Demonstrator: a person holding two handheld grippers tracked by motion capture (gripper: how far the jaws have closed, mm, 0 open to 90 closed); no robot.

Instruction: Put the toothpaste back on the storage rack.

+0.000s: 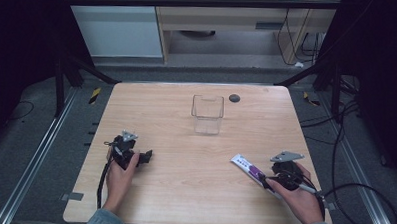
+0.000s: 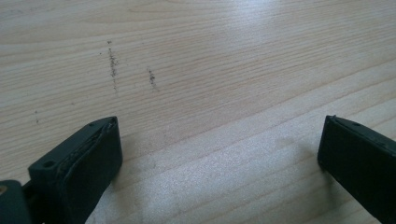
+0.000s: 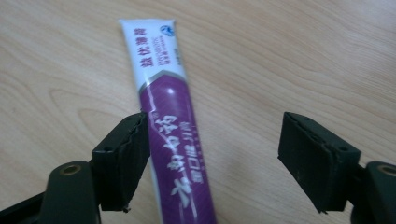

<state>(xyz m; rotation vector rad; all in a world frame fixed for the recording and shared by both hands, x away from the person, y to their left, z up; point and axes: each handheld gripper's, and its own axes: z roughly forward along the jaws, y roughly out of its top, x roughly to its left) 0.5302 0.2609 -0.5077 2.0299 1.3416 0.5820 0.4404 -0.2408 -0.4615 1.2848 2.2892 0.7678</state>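
Note:
A white and purple toothpaste tube (image 1: 247, 167) lies flat on the wooden table (image 1: 183, 196) at the front right, its flat crimped end pointing away from the person. My right gripper (image 1: 266, 180) is low over its near end. In the right gripper view the tube (image 3: 173, 121) runs up between the jaws, close against the left pad (image 3: 128, 154), with a wide gap to the right pad (image 3: 310, 158); the right gripper (image 3: 215, 144) is open. My left gripper (image 1: 146, 156) rests at the front left, open, and its own view (image 2: 219, 149) has bare wood between the jaws.
A clear plastic box (image 1: 207, 115) stands upright at the table's middle back, open at the top. A small dark round disc (image 1: 234, 97) sits near the back edge behind it. Cables trail off the table's front corners.

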